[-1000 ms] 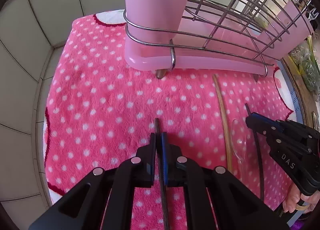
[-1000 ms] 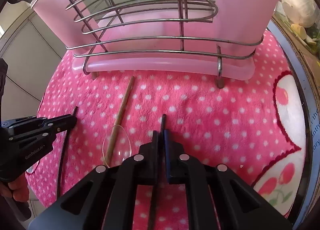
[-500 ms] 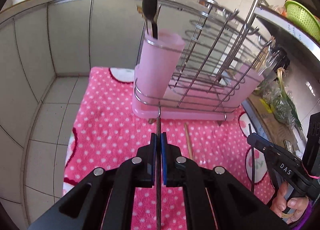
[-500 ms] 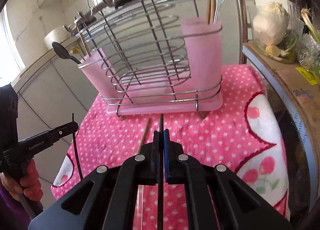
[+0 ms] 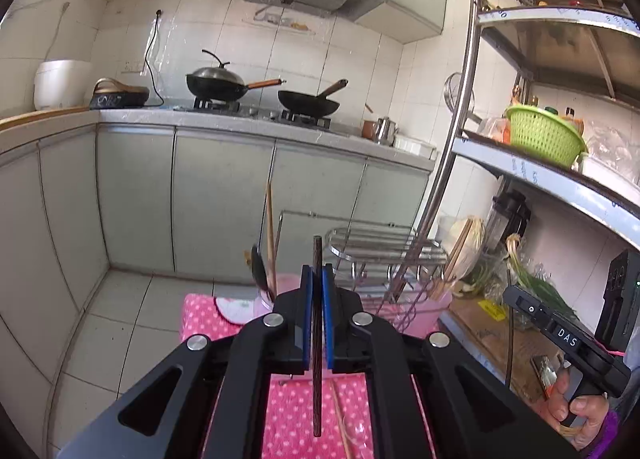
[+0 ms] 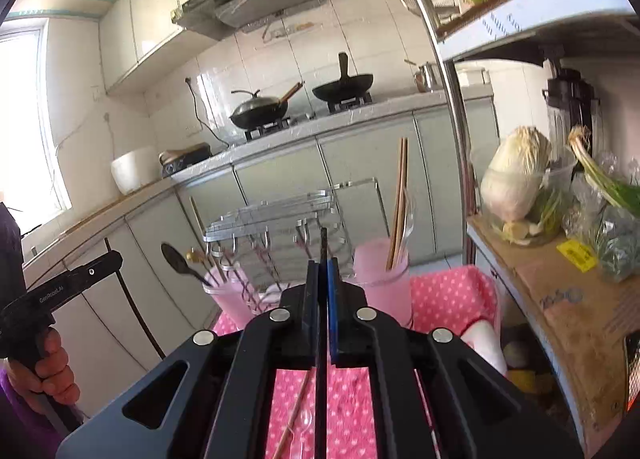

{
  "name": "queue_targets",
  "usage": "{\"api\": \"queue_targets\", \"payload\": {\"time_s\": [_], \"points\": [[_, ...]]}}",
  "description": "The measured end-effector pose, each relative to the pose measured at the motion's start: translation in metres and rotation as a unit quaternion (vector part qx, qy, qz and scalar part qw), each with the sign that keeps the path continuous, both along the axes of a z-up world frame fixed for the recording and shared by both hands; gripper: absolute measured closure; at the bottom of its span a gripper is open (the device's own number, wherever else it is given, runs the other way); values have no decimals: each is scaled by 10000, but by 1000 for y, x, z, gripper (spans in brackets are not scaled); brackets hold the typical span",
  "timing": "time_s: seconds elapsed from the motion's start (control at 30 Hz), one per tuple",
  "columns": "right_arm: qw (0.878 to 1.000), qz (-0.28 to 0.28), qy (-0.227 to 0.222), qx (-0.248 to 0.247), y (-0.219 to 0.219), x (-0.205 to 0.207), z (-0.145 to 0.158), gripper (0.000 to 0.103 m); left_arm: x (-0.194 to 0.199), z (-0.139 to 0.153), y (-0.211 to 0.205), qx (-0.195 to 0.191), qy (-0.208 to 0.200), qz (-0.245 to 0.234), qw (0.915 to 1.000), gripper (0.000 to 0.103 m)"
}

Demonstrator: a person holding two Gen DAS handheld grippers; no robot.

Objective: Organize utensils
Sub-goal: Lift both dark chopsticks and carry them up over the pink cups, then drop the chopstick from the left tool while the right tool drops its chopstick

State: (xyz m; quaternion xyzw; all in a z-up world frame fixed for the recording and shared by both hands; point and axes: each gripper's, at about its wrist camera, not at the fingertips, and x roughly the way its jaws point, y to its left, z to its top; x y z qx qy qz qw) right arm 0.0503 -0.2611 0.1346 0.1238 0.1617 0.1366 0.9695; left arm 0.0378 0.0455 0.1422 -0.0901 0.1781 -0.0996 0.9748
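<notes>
You've lifted both dark thin chopsticks clear of the pink polka-dot towel point(image 5: 288, 415): left gripper point(image 5: 316, 287) clenches one chopstick point(image 5: 317, 379), right gripper point(image 6: 323, 283) the other point(image 6: 322, 399), both above the pink wire-framed drying rack point(image 6: 280, 219), ready for its cups

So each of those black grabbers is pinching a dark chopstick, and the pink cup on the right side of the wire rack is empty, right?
Not quite. The left gripper and right gripper each pinch a dark chopstick, but the right-hand pink cup is not empty: the right wrist view shows wooden chopsticks and a clear utensil standing in it.
</notes>
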Motion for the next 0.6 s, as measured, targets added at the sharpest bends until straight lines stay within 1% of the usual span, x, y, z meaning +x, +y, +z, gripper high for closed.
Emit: {"api": "queue_targets", "payload": {"time_s": [0.13, 0.27, 0.4, 0.5, 0.6], "points": [[9986, -116, -512, -1, -4, 19, 28, 99, 15, 28, -2, -37, -340, 29, 9994, 99], [9948, -252, -990, -51, -8, 42, 42, 99, 31, 45, -5, 51, -670, 176, 9976, 99], [9898, -294, -1390, -55, -9, 70, 42, 99, 55, 49, -1, 70, -790, 378, 9961, 99], [9874, -340, -1533, -214, -3, 92, 38, 99, 70, 45, 0, 128, -829, 526, 9951, 99], [9851, -361, -1648, -332, 2, 105, 35, 99, 82, 41, 3, 133, -869, 552, 9946, 99]]}}
